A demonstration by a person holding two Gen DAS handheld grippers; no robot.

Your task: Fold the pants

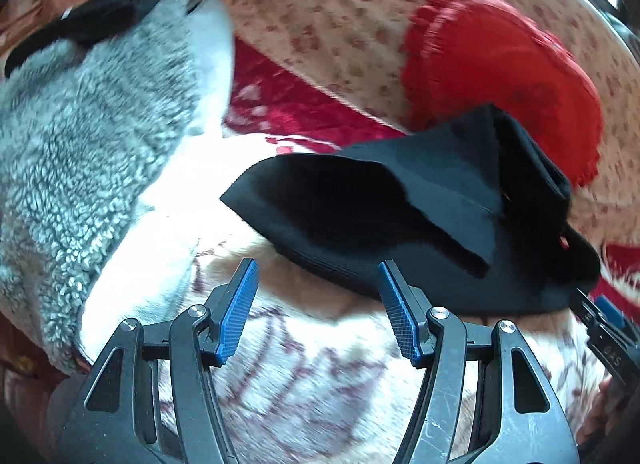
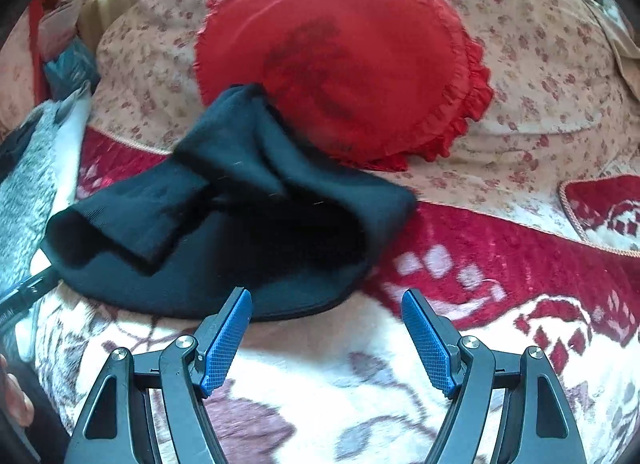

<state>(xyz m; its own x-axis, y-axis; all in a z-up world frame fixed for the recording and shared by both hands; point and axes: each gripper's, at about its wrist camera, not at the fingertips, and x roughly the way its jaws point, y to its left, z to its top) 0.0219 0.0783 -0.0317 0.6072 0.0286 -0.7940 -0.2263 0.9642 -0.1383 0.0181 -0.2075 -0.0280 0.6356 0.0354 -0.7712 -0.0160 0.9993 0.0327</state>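
Both the left gripper [image 1: 316,284] and the right gripper [image 2: 326,314] hang with jaws spread and empty, just short of the black pants [image 1: 400,216] bunched on the patterned blanket [image 2: 340,384]; best pinch opposite hem corners first

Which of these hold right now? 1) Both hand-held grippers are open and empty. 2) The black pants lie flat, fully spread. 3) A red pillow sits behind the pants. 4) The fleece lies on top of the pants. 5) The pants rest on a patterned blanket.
1) True: the left hand-held gripper and right hand-held gripper hold nothing.
2) False: the pants are bunched, with folds.
3) True: the red pillow is beyond them.
4) False: the grey fleece lies apart, to one side.
5) True: the blanket is under them.
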